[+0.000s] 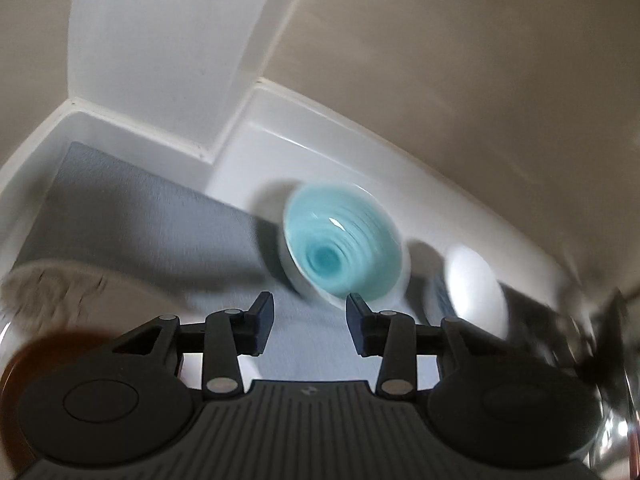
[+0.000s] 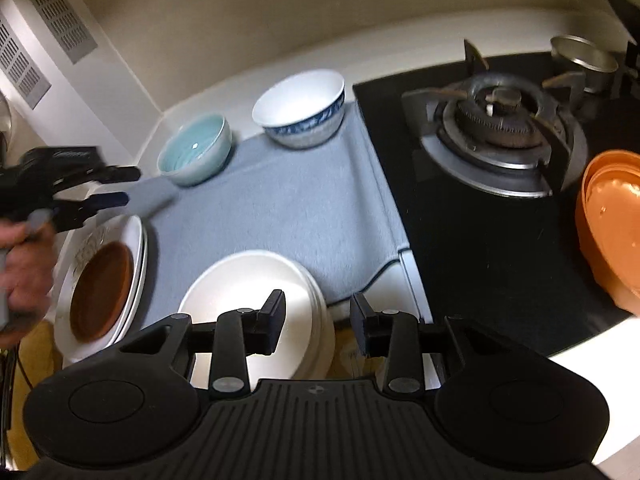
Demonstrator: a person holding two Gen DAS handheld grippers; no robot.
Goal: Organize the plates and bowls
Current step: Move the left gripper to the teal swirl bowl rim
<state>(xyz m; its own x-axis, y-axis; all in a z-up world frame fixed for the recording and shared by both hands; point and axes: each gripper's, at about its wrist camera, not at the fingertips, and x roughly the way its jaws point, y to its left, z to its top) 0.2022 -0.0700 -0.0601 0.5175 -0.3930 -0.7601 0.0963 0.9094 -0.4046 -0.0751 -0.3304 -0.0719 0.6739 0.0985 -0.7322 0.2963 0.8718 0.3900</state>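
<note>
A light blue bowl (image 1: 342,240) (image 2: 195,154) stands on the grey mat (image 2: 276,208) near the back wall. A white bowl with blue pattern (image 2: 302,110) (image 1: 474,294) stands to its right. My left gripper (image 1: 310,322) is open and empty, just in front of the blue bowl; it also shows in the right wrist view (image 2: 120,186). A brown plate (image 2: 102,292) lies on a stack of white plates (image 2: 138,264) at the left. My right gripper (image 2: 318,322) is open and empty above a second stack of white plates (image 2: 256,276).
A gas stove (image 2: 496,128) on a black cooktop lies right of the mat, with a metal pot (image 2: 582,62) behind it. Orange plastic bowls (image 2: 612,224) stand at the far right. White walls close the corner behind the bowls.
</note>
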